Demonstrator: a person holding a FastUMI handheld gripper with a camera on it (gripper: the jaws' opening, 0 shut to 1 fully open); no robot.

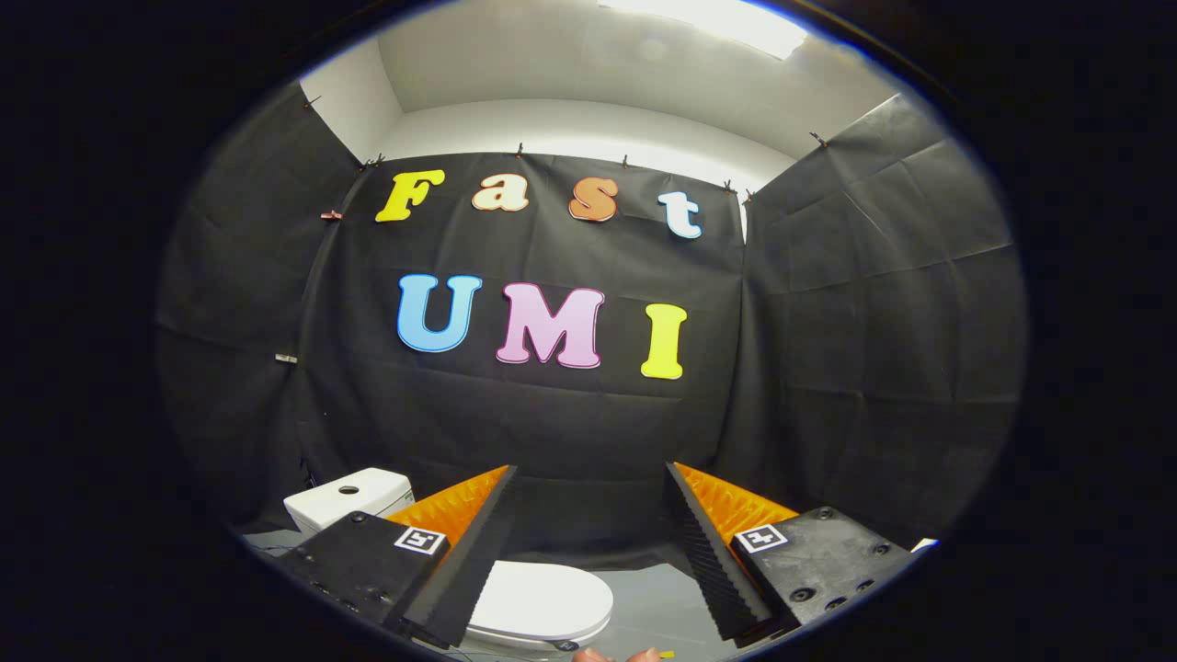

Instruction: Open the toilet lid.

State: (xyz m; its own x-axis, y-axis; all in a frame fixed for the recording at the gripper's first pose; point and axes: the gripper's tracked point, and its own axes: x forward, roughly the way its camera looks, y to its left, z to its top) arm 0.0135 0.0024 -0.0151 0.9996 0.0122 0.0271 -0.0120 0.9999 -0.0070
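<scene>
Gripper [588, 478] held high and level, fingers spread wide apart with nothing between them but air and the black cloth wall [570, 432] far ahead. Jaws released, gripping nothing. Square markers on top of both finger mounts.

Toilet [515, 598] low down, below and between the fingers, closer to the left one. Lid [542, 598] white, oval, lying flat and closed over the bowl; left part of it hidden behind the left finger. Not touched by either finger; well below the tips. Tank [349, 496] white, boxy, with a round button on top, standing beyond the left finger mount, against the cloth wall. A thin cable hanging on the cloth just left of the tank.

Floor [653, 598] grey, showing between the lid and the right finger. Fingertips of a hand [611, 656] peeking in at the very bottom, just below the lid; a small yellow bit next to them, too small to identify.

White ceiling [570, 64] above the cloth, with a bright light panel [708, 20].
</scene>
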